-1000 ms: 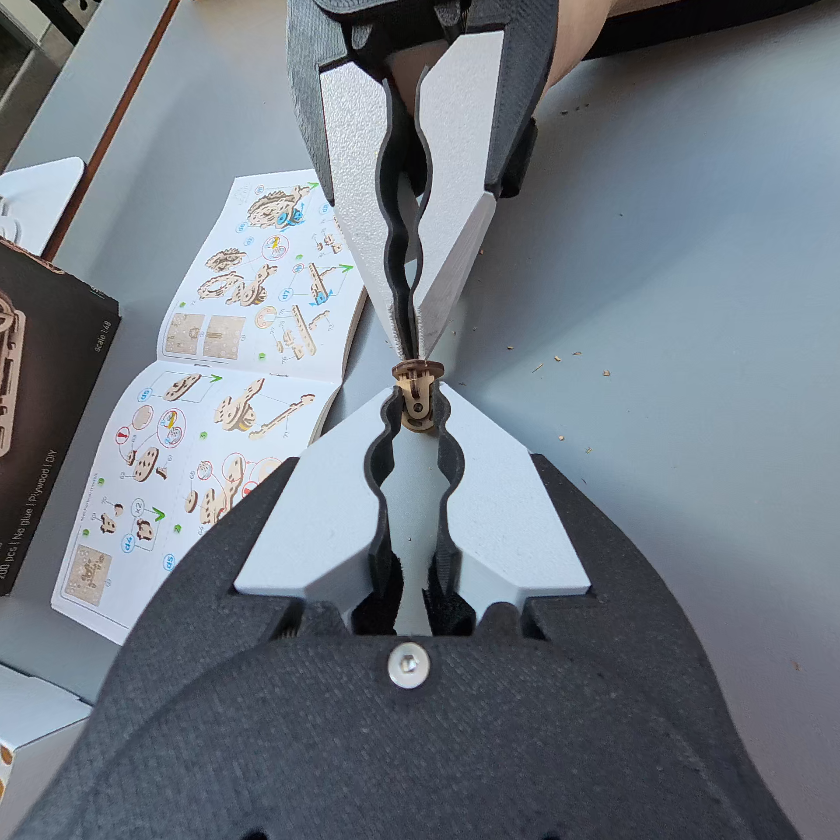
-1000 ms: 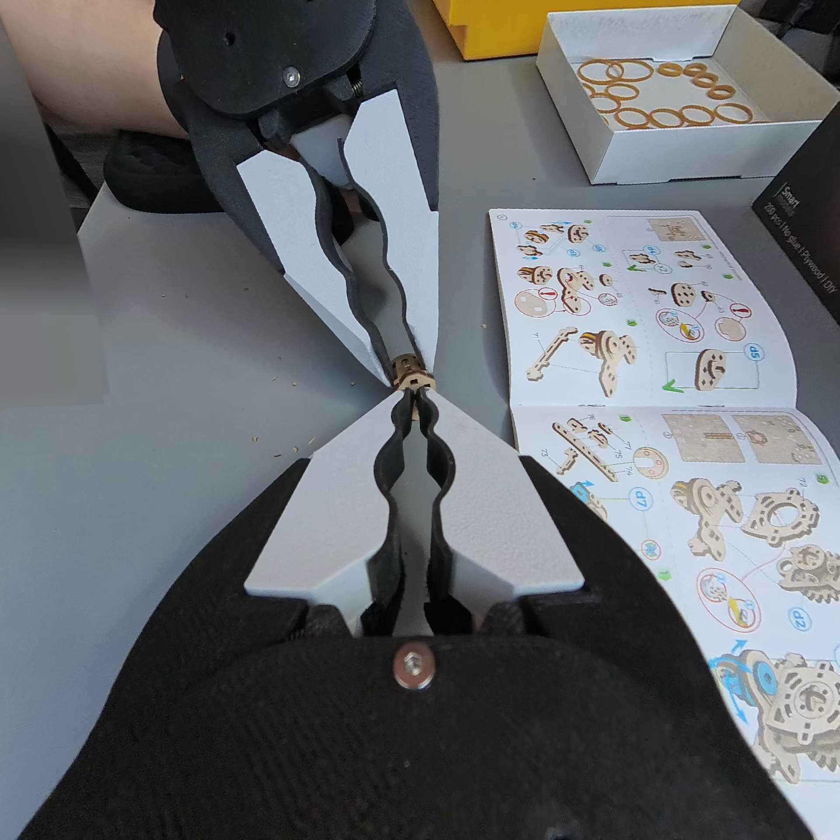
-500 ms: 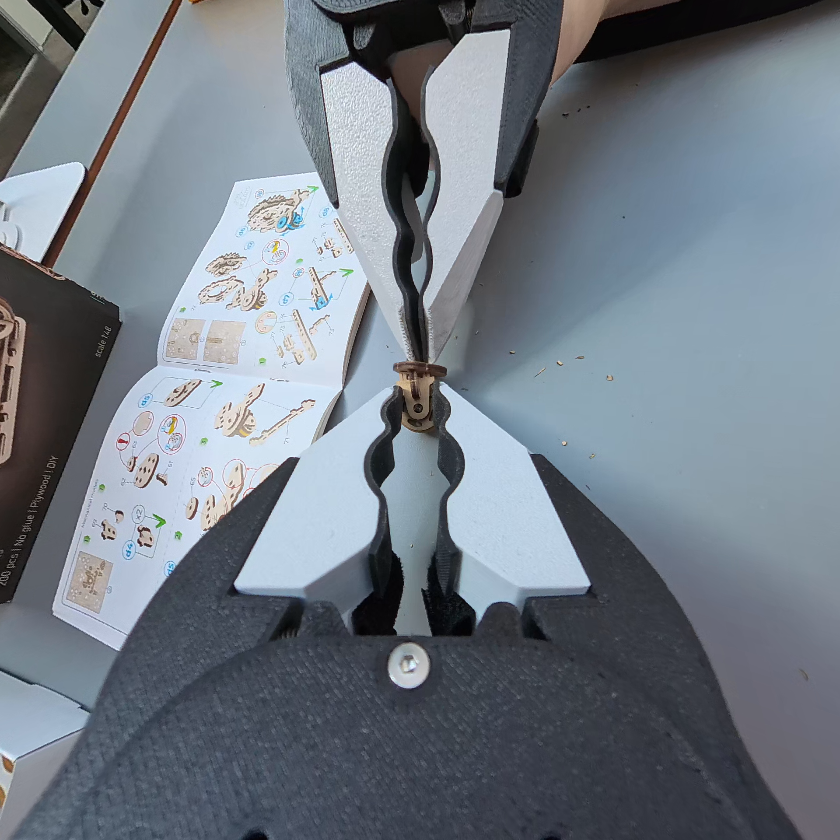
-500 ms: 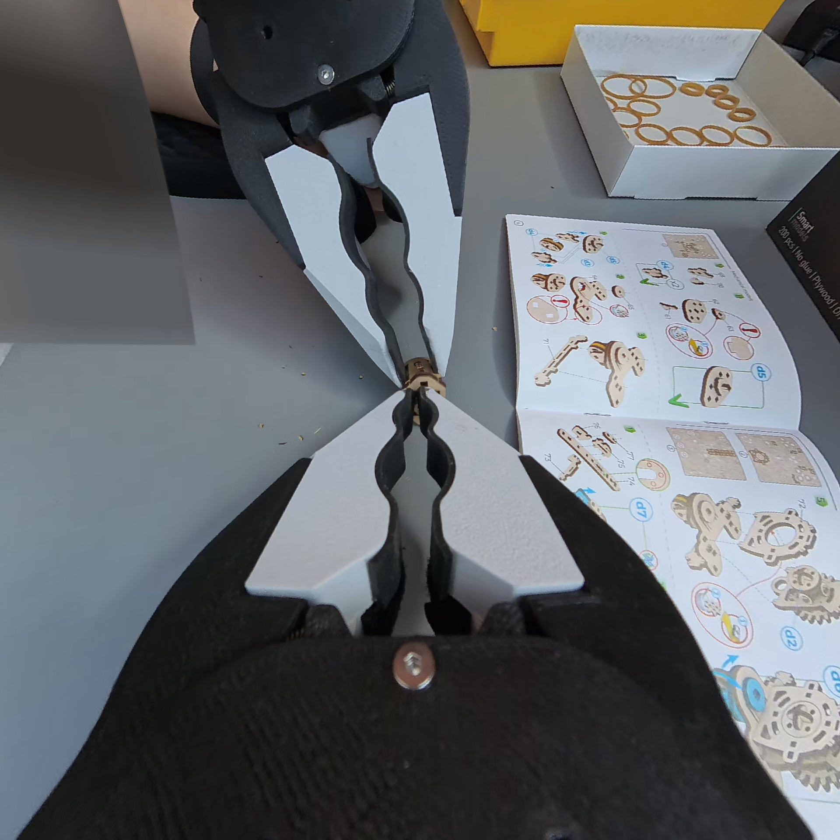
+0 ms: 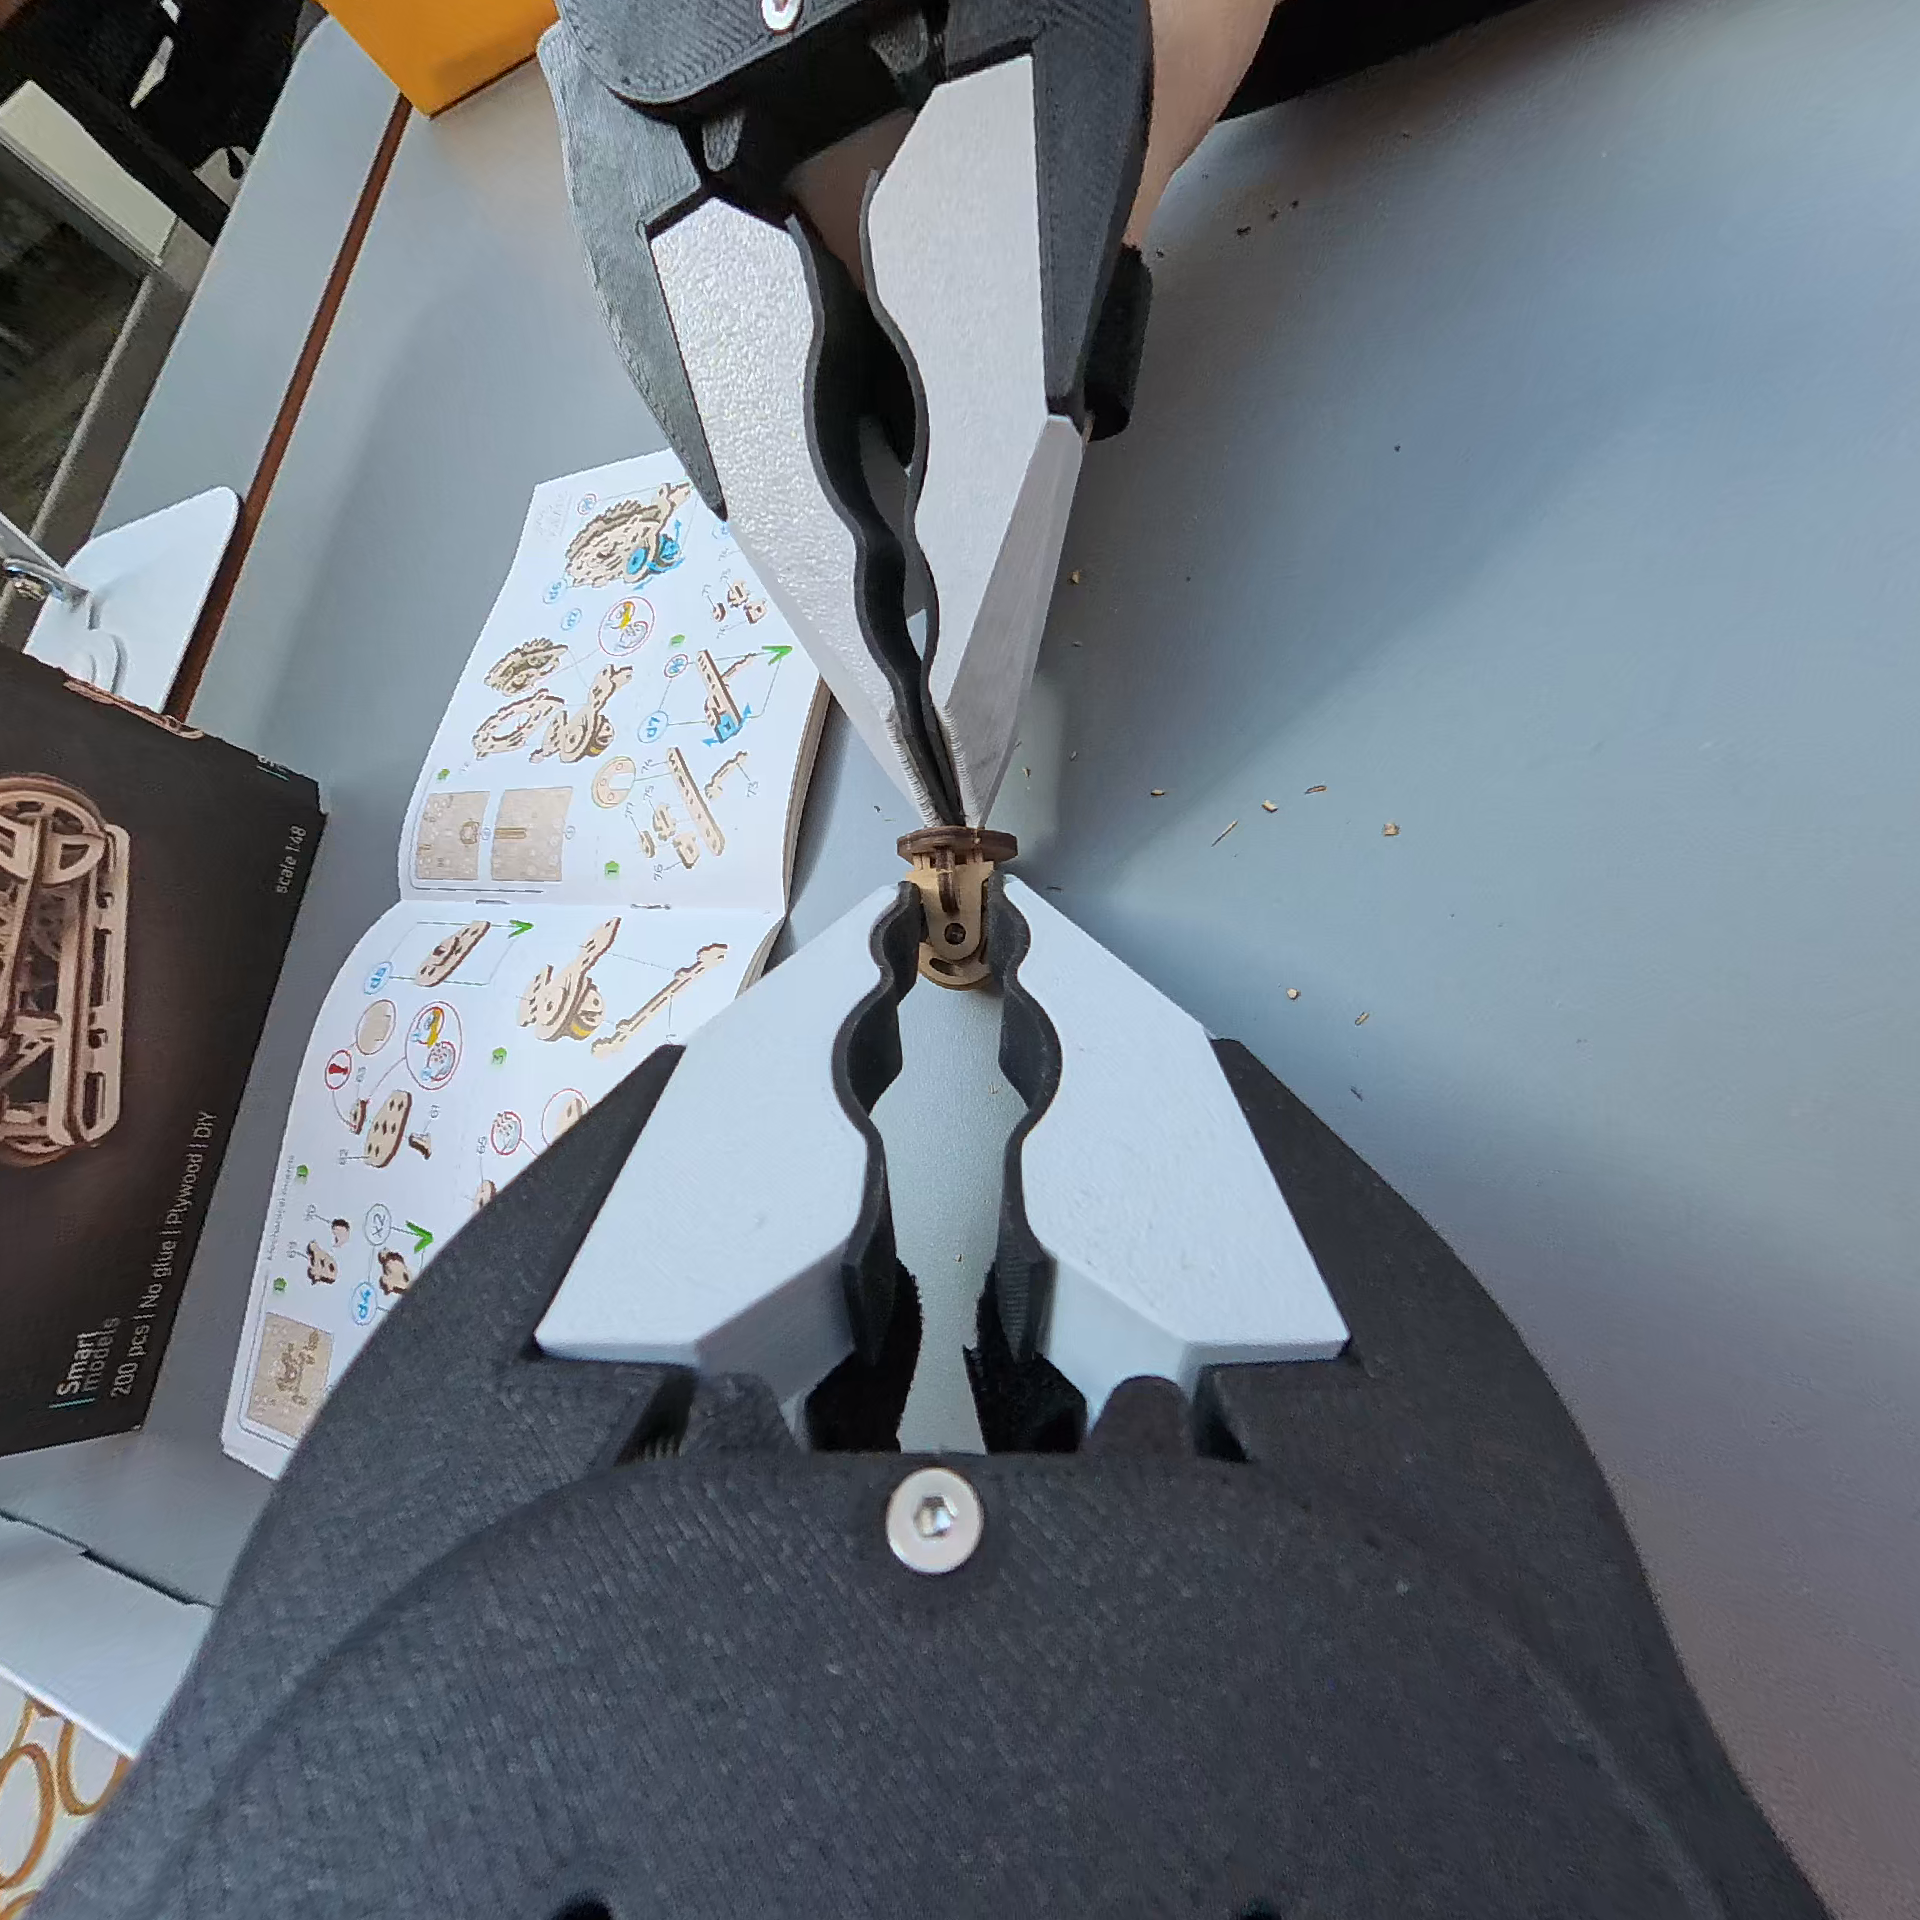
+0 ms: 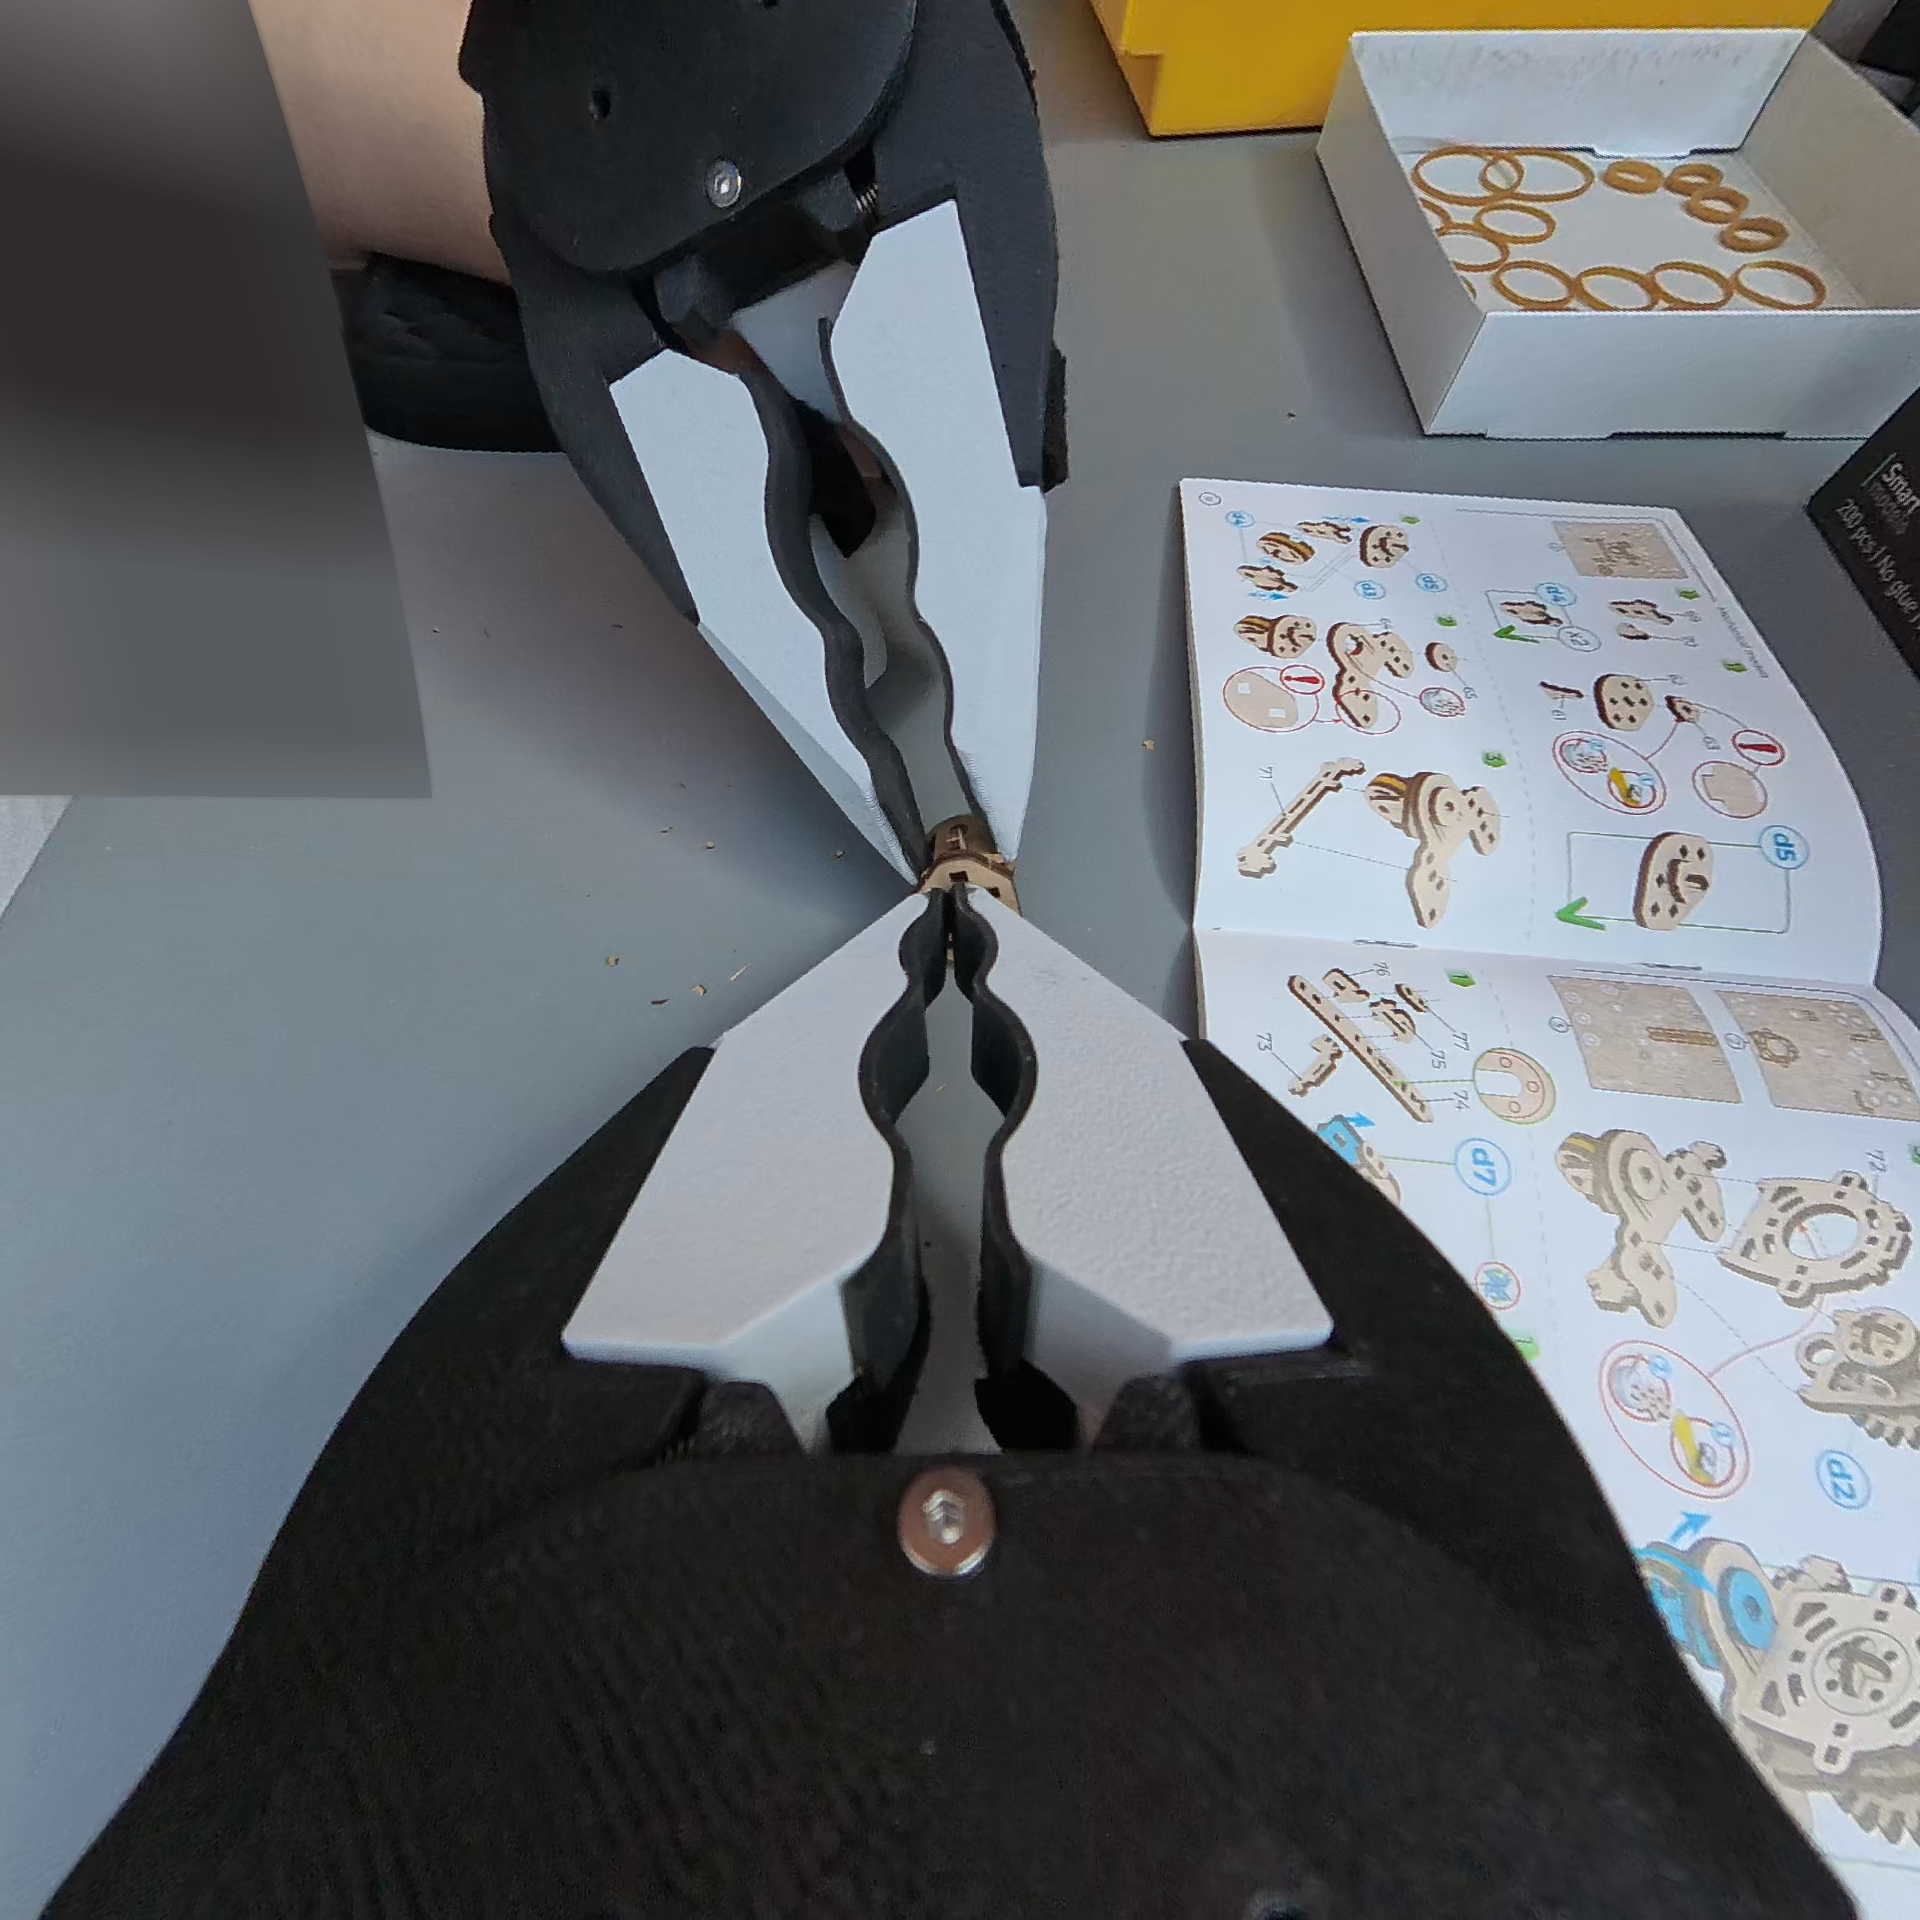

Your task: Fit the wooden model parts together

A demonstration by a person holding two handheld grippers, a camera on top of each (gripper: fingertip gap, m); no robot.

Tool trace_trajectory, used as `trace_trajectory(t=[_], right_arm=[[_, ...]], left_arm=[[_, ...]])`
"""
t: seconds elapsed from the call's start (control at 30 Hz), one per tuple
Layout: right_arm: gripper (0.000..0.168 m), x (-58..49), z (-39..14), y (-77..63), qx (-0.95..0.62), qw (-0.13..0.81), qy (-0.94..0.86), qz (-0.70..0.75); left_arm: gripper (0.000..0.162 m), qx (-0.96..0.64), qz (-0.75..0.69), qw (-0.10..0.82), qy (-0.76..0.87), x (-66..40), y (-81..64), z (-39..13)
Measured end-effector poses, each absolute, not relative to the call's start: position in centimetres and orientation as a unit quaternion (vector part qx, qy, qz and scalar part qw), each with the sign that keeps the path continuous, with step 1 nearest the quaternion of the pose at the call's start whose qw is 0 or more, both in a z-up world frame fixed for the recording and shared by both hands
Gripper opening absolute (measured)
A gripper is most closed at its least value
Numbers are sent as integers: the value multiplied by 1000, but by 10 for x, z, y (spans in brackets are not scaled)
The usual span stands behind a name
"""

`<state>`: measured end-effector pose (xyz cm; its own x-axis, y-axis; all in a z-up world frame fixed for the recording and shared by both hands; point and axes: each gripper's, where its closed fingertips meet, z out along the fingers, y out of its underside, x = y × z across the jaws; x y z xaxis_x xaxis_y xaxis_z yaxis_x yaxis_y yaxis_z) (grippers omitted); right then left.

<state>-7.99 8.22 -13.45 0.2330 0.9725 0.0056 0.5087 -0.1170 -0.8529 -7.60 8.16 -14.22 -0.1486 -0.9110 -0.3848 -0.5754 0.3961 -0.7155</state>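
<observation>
left gripper (image 5: 951,914), nearly closed, is seen holding the pale wooden piece (image 5: 951,930) at its fingertips; the right gripper (image 5: 948,805), narrowed to a pinch, is seen holding the dark wooden disc (image 5: 954,842) set against the top of that piece. both parts are held tip to tip in the air above the grey surface (image 5: 1507,623). compared with half a second earlier, the joined parts have kept their place between the tips, while the right gripper appears raised and steeper, so the two are judged to be pressed together and nearly seated. an open instruction booklet (image 5: 582,935) lies just beside the grippers, a dark box (image 5: 125,1039) beyond it; wood crumbs (image 5: 1268,805) are scattered nearby. in the right wrist view a white tray (image 6: 1455,343) holding rings (image 6: 1610,286) stands well apart.
</observation>
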Motion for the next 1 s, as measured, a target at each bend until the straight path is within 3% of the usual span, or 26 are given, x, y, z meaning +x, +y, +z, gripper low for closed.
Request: trace_trajectory(t=[0.03,1.0], right_arm=[[0,-80,-134,82,-684,384,-542,303],[0,-76,-136,77,-658,397,-585,258]], left_arm=[[10,-508,-204,408,731,-76,81,-142],[11,-446,-150,435,768,-73,78,-144]])
